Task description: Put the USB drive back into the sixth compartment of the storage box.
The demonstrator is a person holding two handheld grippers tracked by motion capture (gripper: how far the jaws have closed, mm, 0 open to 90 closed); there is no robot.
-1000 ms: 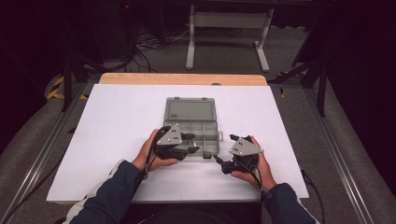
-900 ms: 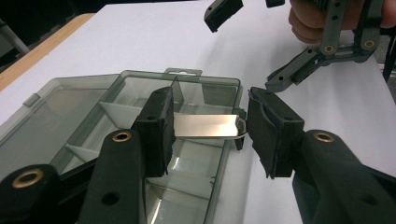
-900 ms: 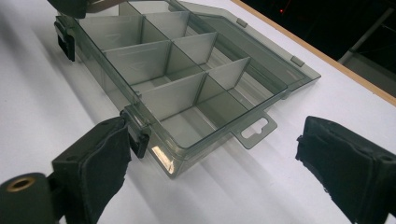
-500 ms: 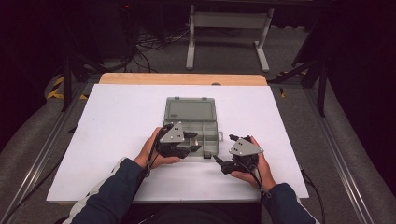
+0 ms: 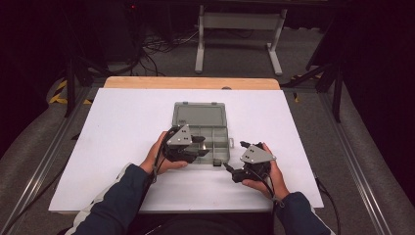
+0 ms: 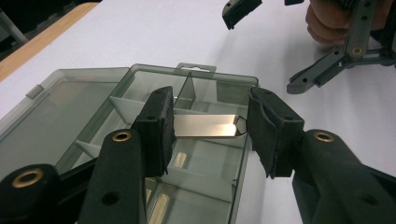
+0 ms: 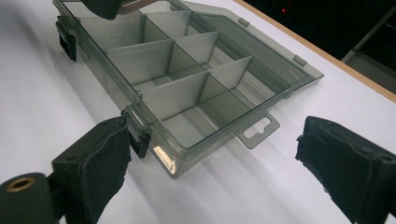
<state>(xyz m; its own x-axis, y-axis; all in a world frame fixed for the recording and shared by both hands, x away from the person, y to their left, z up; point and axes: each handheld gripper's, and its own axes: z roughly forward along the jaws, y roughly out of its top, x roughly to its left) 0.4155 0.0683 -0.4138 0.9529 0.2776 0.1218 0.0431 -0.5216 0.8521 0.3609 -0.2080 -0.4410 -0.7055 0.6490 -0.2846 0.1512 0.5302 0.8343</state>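
Observation:
A smoky grey clear organizer box (image 5: 198, 116) lies open mid-table, lid folded back, its tray (image 7: 201, 140) split by fixed walls into several bare compartments. My left gripper (image 5: 201, 146) hovers over the tray's near-left part. In the left gripper view it (image 6: 210, 133) is shut on a loose clear divider plate (image 6: 205, 126), held flat between its pads above the compartments. My right gripper (image 5: 229, 169) is just off the box's near right corner. Its jaws (image 7: 219, 158) are open wide with nothing between them, on either side of that corner and its black latch (image 7: 139, 136).
The white tabletop (image 5: 122, 122) has a wooden strip (image 5: 191, 82) along its far edge. Behind the table are a metal stand (image 5: 240, 29) and cables on the floor. A second black latch (image 7: 67, 43) sits on the box's front wall.

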